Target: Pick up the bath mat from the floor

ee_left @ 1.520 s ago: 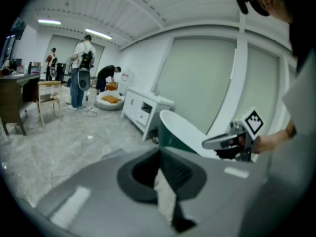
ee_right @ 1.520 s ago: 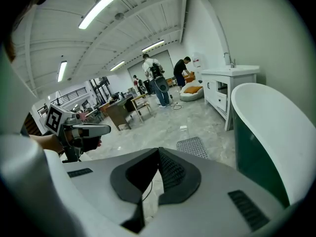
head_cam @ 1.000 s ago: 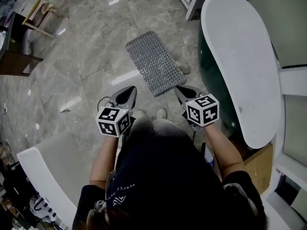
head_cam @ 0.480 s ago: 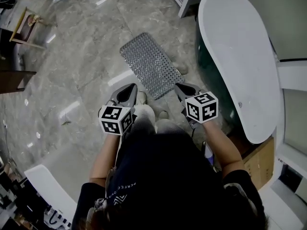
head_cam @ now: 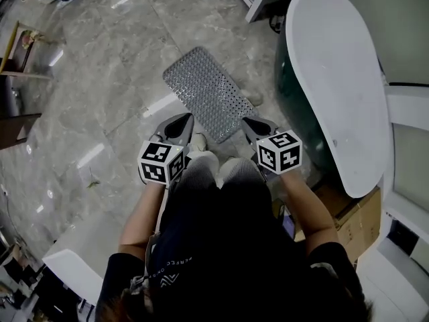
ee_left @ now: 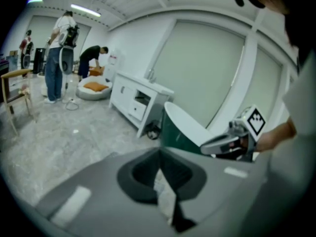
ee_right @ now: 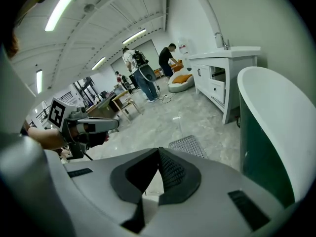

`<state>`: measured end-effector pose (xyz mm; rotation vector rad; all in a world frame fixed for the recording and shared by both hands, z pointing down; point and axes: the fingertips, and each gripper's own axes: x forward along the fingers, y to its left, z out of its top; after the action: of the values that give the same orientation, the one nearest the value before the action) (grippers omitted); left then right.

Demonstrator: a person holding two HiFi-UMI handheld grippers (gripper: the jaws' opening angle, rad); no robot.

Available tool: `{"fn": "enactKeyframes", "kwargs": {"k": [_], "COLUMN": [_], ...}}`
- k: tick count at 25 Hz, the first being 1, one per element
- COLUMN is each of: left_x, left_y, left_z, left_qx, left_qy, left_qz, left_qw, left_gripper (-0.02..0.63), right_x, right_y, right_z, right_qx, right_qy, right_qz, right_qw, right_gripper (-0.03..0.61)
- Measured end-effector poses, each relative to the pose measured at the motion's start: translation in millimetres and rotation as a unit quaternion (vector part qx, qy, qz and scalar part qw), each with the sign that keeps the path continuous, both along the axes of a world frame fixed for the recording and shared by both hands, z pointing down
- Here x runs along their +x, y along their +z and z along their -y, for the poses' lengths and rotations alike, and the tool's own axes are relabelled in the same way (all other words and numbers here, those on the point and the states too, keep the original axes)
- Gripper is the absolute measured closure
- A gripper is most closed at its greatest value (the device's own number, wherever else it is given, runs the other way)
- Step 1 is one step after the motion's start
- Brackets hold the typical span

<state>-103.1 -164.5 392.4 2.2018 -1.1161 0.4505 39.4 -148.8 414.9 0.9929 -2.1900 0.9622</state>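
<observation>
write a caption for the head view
Shut left gripper and shut right gripper flank the bath mat beside the bathtub

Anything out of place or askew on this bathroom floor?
The bath mat lies flat but skewed, diagonal to the bathtub beside it. A small scrap sits on the floor further left. Nothing looks spilled or damaged.

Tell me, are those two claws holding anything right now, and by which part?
Nothing is held. The left gripper and right gripper both have jaws shut and empty; the bath mat lies flat on the floor ahead, untouched.
</observation>
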Motion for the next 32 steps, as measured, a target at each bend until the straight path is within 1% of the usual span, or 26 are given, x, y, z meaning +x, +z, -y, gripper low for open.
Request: {"fn": "enactKeyframes", "kwargs": {"k": [4, 9, 12, 14, 16, 20, 23, 26, 30, 32], "left_x": [3.8, 22.2, 28.5, 34.1, 43.2, 60.0, 70.8, 80.7, 77.5, 75.0], "left_y": [16.1, 26.0, 31.1, 37.4, 46.0, 71.9, 94.7, 114.5, 142.4, 156.6], "left_z": [13.4, 27.9, 41.6, 46.9, 48.1, 51.6, 54.7, 53.6, 52.9, 48.6], "left_qx": [-0.013, -0.020, -0.013, -0.011, -0.015, -0.019, -0.029, -0.039, -0.053, -0.067], "left_qy": [0.021, 0.014, -0.007, -0.030, -0.048, -0.073, -0.088, -0.087, -0.100, -0.108], "left_qz": [0.010, -0.003, 0.011, 0.021, 0.023, 0.033, 0.041, 0.049, 0.069, 0.073], "left_qw": [0.9996, 0.9997, 0.9998, 0.9993, 0.9985, 0.9966, 0.9949, 0.9943, 0.9912, 0.9892], "left_gripper": [0.609, 0.609, 0.609, 0.609, 0.609, 0.609, 0.609, 0.609, 0.609, 0.609], "right_x": [0.0, 12.0, 20.0, 28.2, 36.9, 49.6, 55.3, 57.8, 54.9, 53.7], "right_y": [15.6, 27.9, 36.0, 43.8, 51.0, 68.8, 86.1, 109.3, 144.6, 160.6], "right_z": [15.1, 32.3, 41.4, 47.9, 52.9, 60.5, 68.4, 72.0, 78.2, 79.3], "right_qx": [-0.008, -0.007, 0.000, 0.002, -0.002, -0.007, -0.006, -0.015, -0.029, -0.037], "right_qy": [0.005, -0.019, -0.038, -0.056, -0.072, -0.111, -0.137, -0.148, -0.156, -0.155], "right_qz": [-0.004, 0.007, 0.010, 0.001, -0.006, -0.021, -0.032, -0.036, -0.040, -0.043], "right_qw": [1.000, 1.000, 0.999, 0.998, 0.997, 0.994, 0.990, 0.988, 0.987, 0.986], "right_gripper": [0.588, 0.588, 0.588, 0.588, 0.588, 0.588, 0.588, 0.588, 0.583, 0.572]}}
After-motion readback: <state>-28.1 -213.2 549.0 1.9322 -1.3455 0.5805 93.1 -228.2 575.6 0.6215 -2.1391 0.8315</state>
